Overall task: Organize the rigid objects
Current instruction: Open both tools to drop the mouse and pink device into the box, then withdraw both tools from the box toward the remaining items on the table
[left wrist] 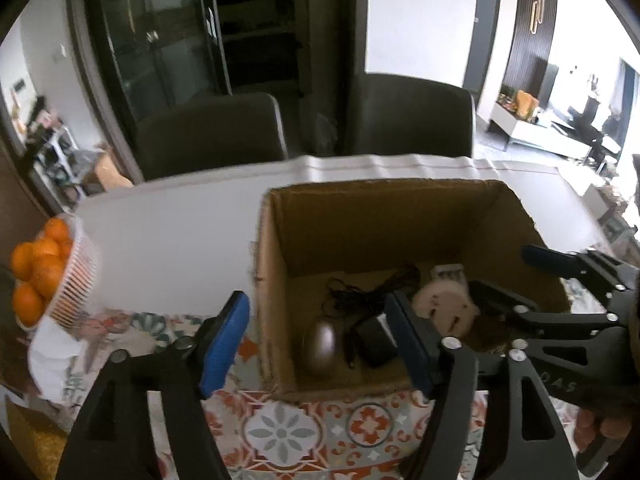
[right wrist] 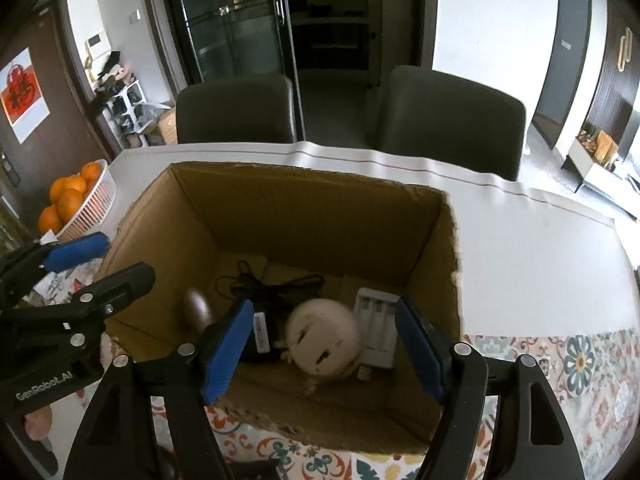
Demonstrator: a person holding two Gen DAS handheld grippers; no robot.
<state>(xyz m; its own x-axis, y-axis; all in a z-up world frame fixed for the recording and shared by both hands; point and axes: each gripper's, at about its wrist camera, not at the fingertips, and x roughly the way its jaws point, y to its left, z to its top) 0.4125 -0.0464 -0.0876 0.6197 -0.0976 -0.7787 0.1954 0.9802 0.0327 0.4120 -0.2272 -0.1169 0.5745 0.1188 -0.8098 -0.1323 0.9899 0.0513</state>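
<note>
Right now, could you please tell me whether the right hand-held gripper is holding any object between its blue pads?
No, the right hand-held gripper is open and empty above the brown cardboard box, whose contents lie loose on its floor.

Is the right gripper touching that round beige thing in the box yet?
Apart. In the right wrist view the right gripper stands open, and the round beige object lies low in the cardboard box with clear gaps to both blue pads.
</note>
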